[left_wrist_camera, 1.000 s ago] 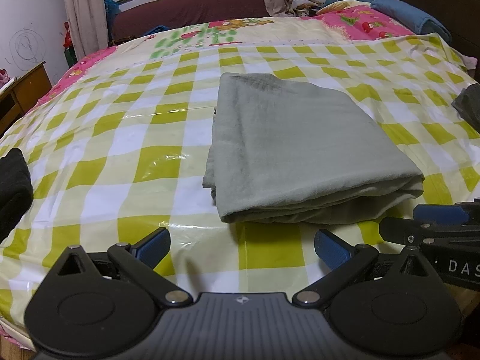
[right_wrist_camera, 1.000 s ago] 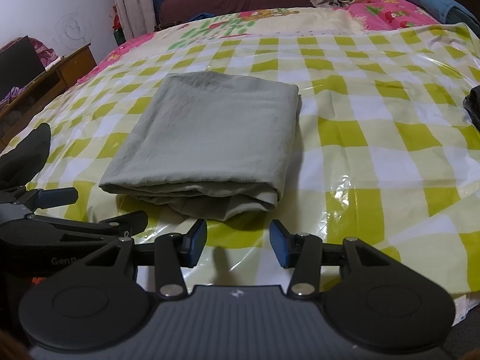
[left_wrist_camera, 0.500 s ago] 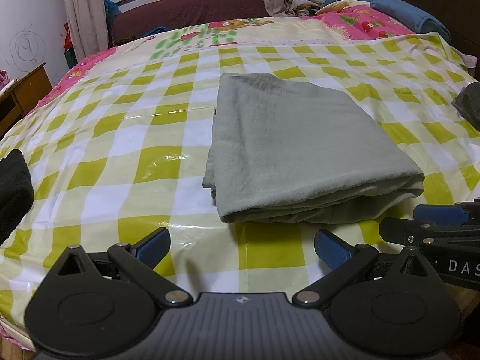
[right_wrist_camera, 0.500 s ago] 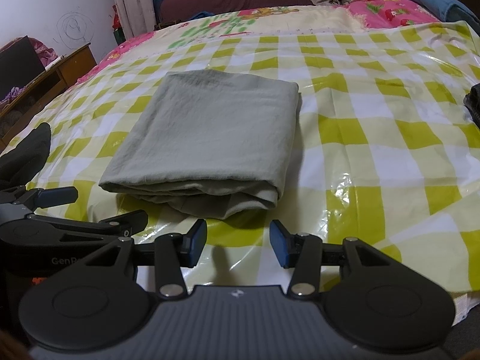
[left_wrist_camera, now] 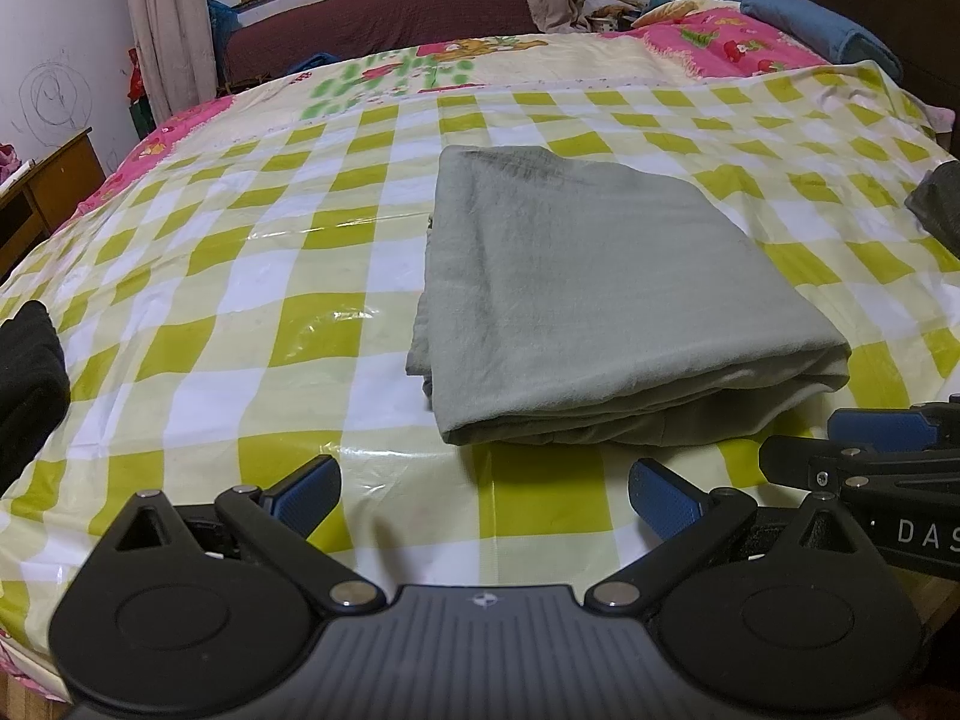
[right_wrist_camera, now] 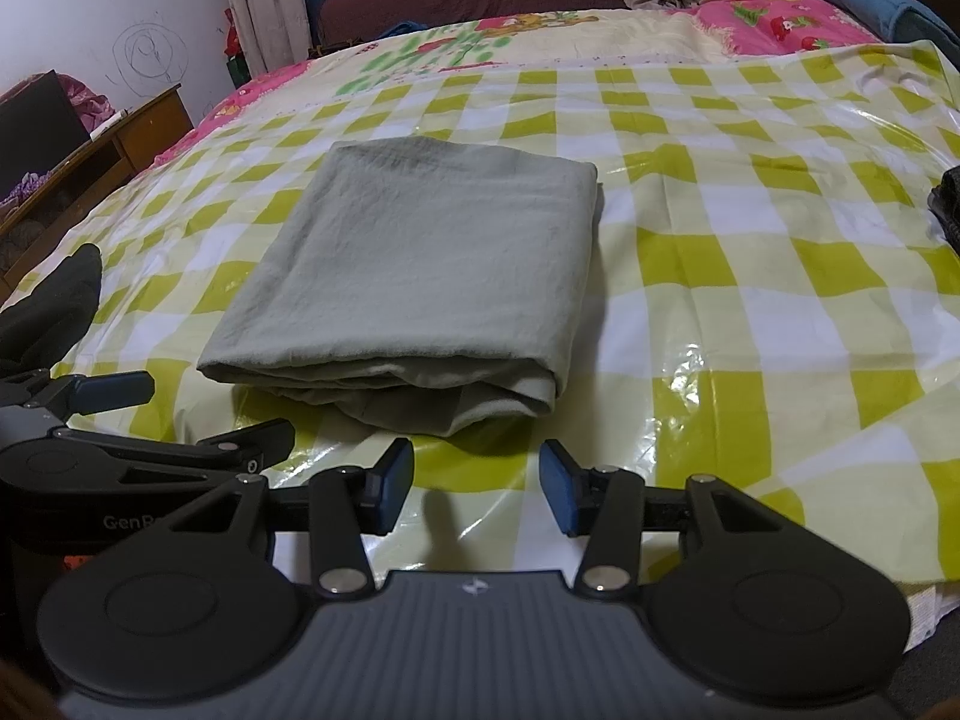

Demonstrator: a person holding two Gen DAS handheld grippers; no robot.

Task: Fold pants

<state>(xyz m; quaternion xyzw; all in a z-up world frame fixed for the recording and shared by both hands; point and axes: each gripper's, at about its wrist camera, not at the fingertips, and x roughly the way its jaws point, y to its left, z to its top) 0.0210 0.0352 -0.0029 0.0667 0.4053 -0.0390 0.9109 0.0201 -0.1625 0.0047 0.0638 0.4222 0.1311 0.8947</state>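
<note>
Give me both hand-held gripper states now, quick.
Left hand-held gripper: open, holding nothing, short of the folded grey pants.
Right hand-held gripper: open, holding nothing, also short of the pants.

Left gripper (left_wrist_camera: 483, 498), matte black linkage arms, silver pivot rivets, blue ribbed pads (left_wrist_camera: 309, 491), grey ridged body, right gripper (right_wrist_camera: 476, 485) alike, white "DAS" and "GenR" lettering on their sides

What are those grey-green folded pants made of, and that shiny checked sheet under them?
The pants look like soft matte woven cloth, perhaps cotton: fine wrinkles, no shine, limp layered edges. The checked sheet looks like thin glossy plastic, probably vinyl: bright glare patches and stiff creases. Exact fibres can't be told from here.
</note>
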